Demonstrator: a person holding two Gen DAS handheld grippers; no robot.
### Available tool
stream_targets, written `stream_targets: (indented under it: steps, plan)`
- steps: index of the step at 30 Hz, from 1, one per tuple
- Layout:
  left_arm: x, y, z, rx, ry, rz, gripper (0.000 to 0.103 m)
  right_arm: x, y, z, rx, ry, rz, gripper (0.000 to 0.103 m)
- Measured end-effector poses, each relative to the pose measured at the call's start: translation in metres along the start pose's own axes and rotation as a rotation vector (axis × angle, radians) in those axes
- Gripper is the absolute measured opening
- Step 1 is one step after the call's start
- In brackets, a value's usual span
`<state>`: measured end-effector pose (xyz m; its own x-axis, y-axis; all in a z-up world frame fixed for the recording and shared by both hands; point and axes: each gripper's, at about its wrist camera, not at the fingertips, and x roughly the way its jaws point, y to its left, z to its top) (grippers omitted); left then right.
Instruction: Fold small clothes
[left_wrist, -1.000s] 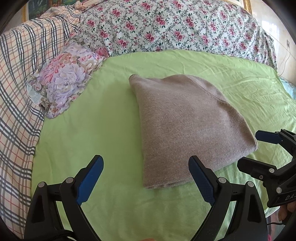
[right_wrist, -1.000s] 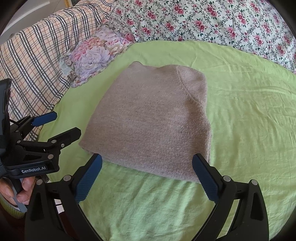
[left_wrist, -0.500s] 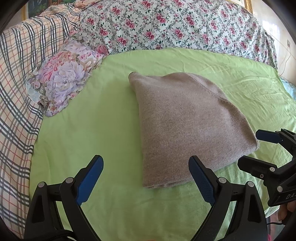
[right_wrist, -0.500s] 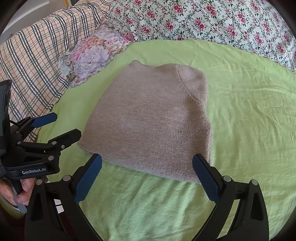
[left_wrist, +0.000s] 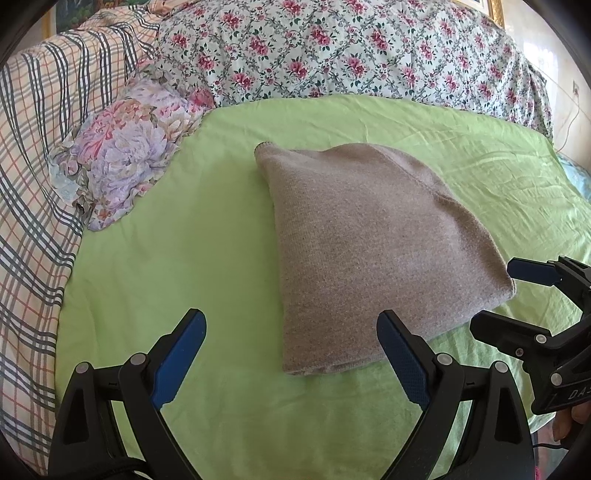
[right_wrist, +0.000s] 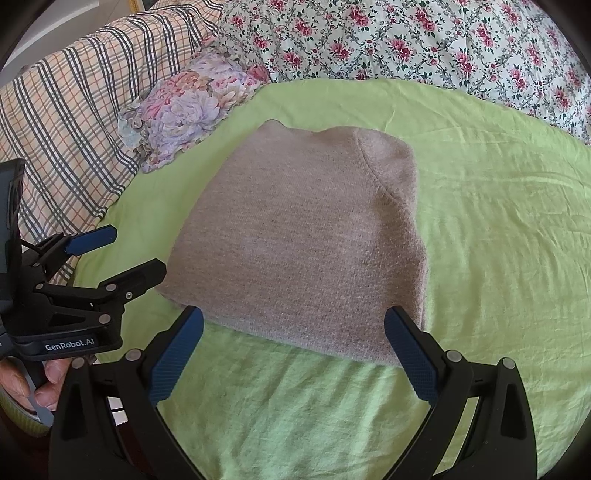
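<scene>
A taupe knit garment (left_wrist: 369, 243) lies folded into a compact rectangle on the green sheet; it also shows in the right wrist view (right_wrist: 306, 243). My left gripper (left_wrist: 291, 347) is open and empty, held just short of the garment's near left corner. My right gripper (right_wrist: 295, 343) is open and empty, hovering at the garment's near edge. Each gripper shows in the other's view: the right one (left_wrist: 498, 295) at the garment's right corner, the left one (right_wrist: 118, 251) at its left side.
The green sheet (left_wrist: 177, 258) covers the bed. A floral pillow (left_wrist: 125, 155) lies at the far left. A plaid blanket (left_wrist: 33, 184) runs along the left side and a flowered quilt (left_wrist: 332, 48) along the back.
Both grippers have stayed open and almost still. The views have shifted very slightly and the garment has not moved.
</scene>
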<state>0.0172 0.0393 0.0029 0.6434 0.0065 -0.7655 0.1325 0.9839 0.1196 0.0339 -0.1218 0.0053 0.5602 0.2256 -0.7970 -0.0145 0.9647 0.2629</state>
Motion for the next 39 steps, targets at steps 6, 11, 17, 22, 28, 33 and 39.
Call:
stream_targets:
  steps: [6,11,17,22,28,33,39]
  plan:
    - [0.000,0.000,0.000,-0.001,0.002,-0.003,0.094,0.001,0.004,0.001,-0.001,0.000,0.002,0.099]
    - [0.001,0.000,0.001,0.000,0.004,-0.005,0.094,0.001,0.007,0.001,0.001,-0.002,0.002,0.099]
    - [0.003,0.000,0.001,0.001,0.004,-0.005,0.094,0.002,0.012,0.003,0.001,-0.004,0.003,0.099]
    - [0.004,0.000,0.005,0.011,0.005,-0.011,0.094,0.001,0.012,0.007,-0.005,-0.010,0.002,0.099]
    - [0.005,0.000,0.010,0.022,0.000,-0.019,0.094,-0.002,0.010,0.011,-0.002,-0.021,-0.008,0.099]
    - [0.007,-0.002,0.011,0.024,0.004,-0.022,0.094,-0.001,0.008,0.011,0.000,-0.018,-0.010,0.099]
    - [0.009,-0.001,0.013,0.023,0.008,-0.022,0.094,0.001,0.007,0.014,0.001,-0.018,-0.009,0.099]
